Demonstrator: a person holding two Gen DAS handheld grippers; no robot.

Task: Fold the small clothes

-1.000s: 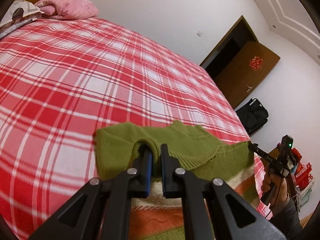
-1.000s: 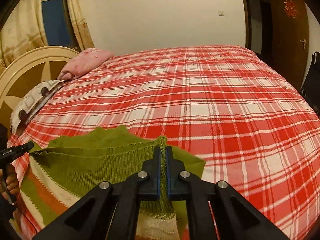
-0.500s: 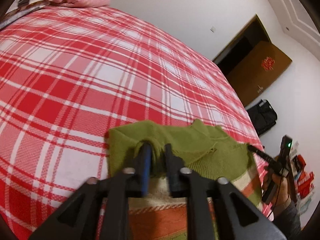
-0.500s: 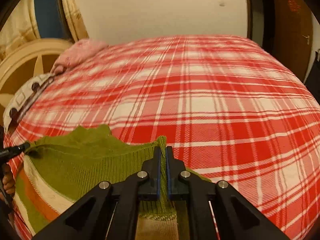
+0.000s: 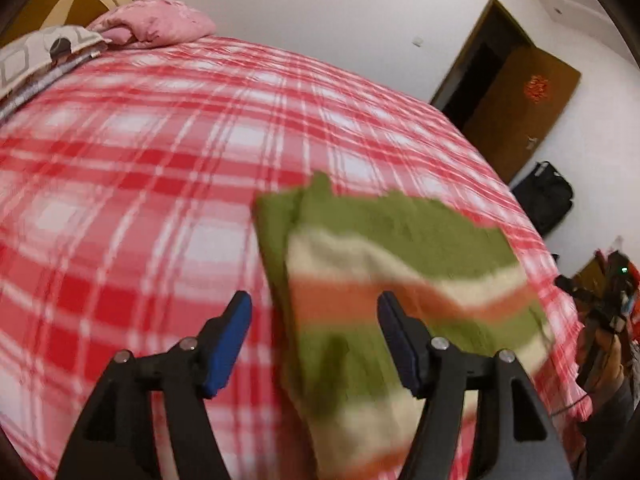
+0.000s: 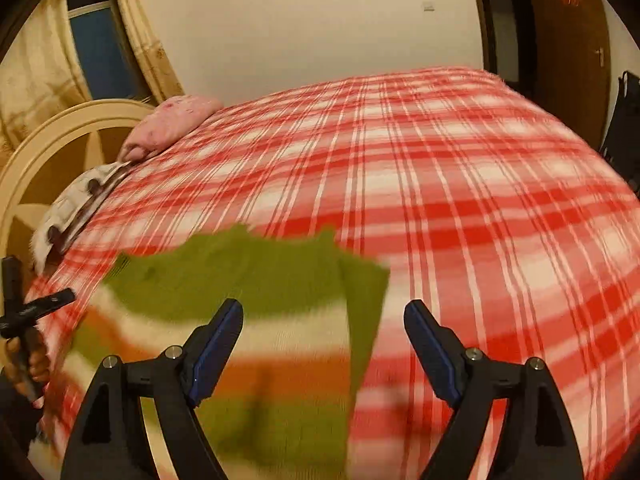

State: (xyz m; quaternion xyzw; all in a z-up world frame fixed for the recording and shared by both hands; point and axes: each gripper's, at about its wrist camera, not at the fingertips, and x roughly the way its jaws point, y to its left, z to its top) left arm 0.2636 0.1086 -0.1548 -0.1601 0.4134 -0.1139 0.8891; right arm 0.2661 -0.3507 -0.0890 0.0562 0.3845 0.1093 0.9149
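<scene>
A: Both grippers have let go since a second ago. Then each pair of fingers was pinched on the green edge of the sweater; now the left gripper (image 5: 314, 326) and the right gripper (image 6: 322, 330) stand spread, nothing pressed between them. Jaws have just been opening on both sides.

B: And the sweater (image 5: 400, 280) itself?

A: Lying on the bed (image 5: 160, 160), near its front edge, well apart from the pink pillow (image 5: 156, 20) at the headboard end. Green part with the neckline lies on the pillow side, cream and orange stripes towards us. It sits lower in both views than before, so the hands have drawn back. Frames are smeared with motion; fine creases cannot be read.

B: Which step, would you say?

A: Release after a fold, by my reading. A green flap lies doubled along the sweater's left side in the left wrist view, and another along its right side in the right wrist view. Sleeves tucked in, likely.

B: Next?

A: Probably a fold across the length, bringing the striped hem up towards the neckline. That calls for both sets of fingers to come down on the near hem corners, pinch all layers together, and lift evenly so the flaps don't slide out.
</scene>
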